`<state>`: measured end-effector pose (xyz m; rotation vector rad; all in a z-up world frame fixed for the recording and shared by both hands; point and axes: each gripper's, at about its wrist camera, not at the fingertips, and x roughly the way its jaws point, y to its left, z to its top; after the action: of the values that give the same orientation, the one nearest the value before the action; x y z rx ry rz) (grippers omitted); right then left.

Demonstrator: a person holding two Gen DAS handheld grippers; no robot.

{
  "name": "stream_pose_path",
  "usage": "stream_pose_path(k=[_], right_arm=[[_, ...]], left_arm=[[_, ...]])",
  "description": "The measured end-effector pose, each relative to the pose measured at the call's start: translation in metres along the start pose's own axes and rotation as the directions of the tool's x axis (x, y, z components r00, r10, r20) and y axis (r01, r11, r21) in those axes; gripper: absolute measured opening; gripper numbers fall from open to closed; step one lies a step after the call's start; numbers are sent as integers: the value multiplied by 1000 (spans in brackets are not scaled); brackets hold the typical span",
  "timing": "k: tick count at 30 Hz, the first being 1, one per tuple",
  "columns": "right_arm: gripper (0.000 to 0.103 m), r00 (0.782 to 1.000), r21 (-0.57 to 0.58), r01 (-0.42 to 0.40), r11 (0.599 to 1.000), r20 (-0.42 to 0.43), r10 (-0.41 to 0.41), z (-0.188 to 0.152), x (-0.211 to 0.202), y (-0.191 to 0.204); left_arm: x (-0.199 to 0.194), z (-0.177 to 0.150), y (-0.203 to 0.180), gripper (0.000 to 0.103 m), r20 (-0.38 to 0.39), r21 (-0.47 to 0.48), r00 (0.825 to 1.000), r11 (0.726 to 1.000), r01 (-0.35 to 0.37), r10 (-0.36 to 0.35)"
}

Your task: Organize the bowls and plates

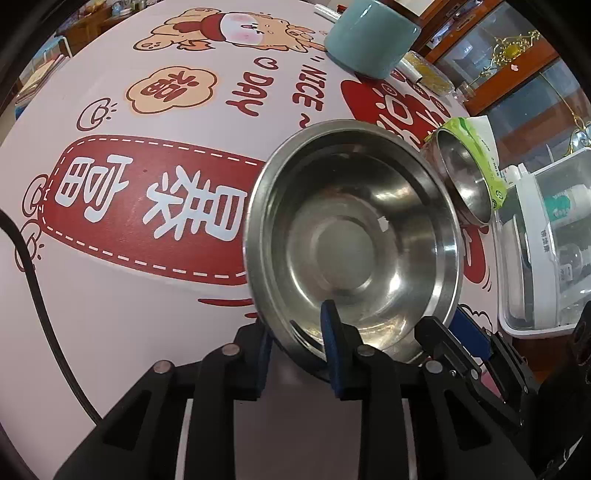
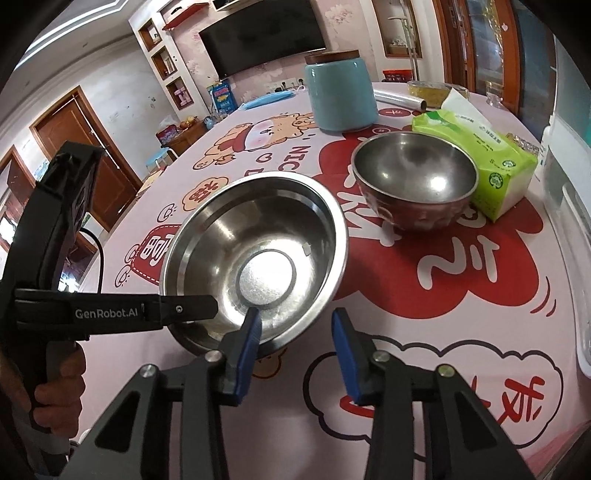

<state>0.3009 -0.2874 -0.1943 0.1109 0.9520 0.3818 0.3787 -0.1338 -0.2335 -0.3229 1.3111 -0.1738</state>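
A home living room is what's seen here — a wall-mounted TV point(image 2: 263, 35), built-in wall shelves point(image 2: 166, 61), wooden doors point(image 2: 79, 147) and a cartoon-printed cloth on the surface point(image 2: 461, 302) — pretty lived-in.

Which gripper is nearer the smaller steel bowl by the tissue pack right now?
Right. The right gripper sits at the near rim of the big bowl, with the smaller bowl beyond it. The left gripper grips the big bowl's rim on the far side.

plastic bin point(image 1: 546, 236) cut off rightward
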Motion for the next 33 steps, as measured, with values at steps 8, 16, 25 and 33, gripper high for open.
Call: stream_pose_path(k=[8,16,25,33], right_arm=[[33,1000,6,6,1000,-7,-6,-4,-4,3],[33,999,34,12,999,-34,-11,-14,-15,5],[33,999,39,6,999,-34,-5,-31,-43,16],[33,1000,9,14,1000,-1,-14,-47,-82,30]], left_arm=[[-3,-5,-3,21,-3,18,1000,1000,2,-2],[-10,-19,-3,21,-28,16,1000,1000,0,1],[-34,-48,-6,22,-30,24,1000,1000,-10,10],[-70,-81,-13,22,6,42,1000,999,1,-1]])
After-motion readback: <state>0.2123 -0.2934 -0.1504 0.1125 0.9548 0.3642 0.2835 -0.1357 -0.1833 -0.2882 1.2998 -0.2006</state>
